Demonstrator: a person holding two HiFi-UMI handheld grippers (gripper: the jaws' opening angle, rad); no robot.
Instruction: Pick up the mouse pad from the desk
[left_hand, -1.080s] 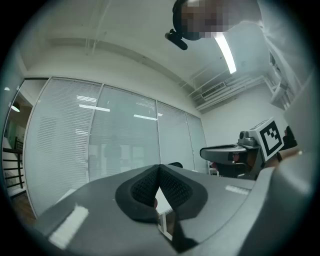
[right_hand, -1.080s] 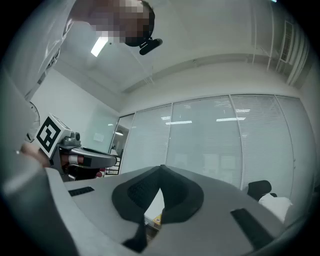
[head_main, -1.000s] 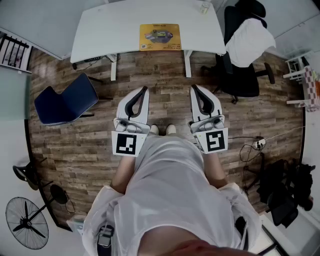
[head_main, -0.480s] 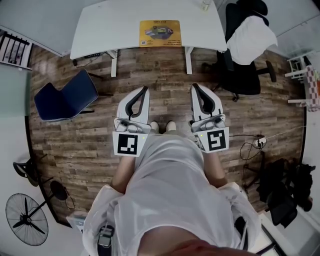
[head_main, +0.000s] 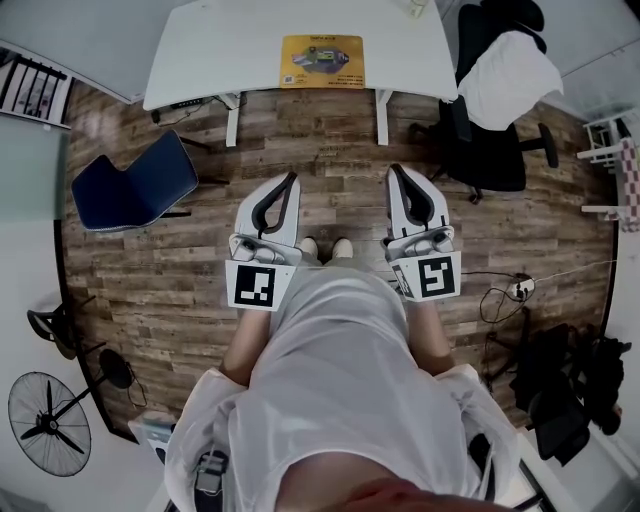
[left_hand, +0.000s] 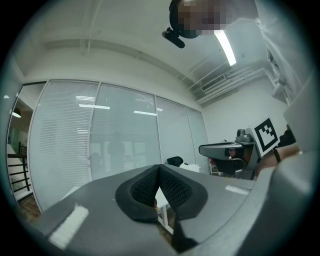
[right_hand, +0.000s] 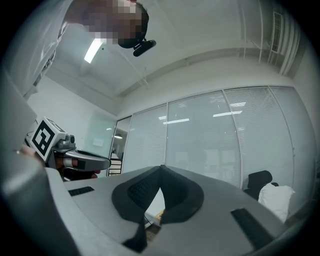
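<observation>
Left gripper (head_main: 290, 180) and right gripper (head_main: 394, 172) fingers are together, empty; unopened, they may merely shove the mouse pad (head_main: 322, 61) across the far table (head_main: 220, 50).

Ahead of me the surface (head_main: 220, 50) spans the top of the head view. The mouse pad (head_main: 322, 61) lies on it about midway along, near its front edge. I hold the left tool (head_main: 291, 178) and the right tool (head_main: 393, 171) side by side above the floor (head_main: 330, 130), well short of the surface, with my feet (head_main: 325, 250) between them. A low chair (head_main: 135, 190) stands left of the left tool. An office chair (head_main: 490, 140) with a cloth (head_main: 510, 80) draped over it stands beside the surface's right end. A fan (head_main: 48, 422) stands behind me on my left.
</observation>
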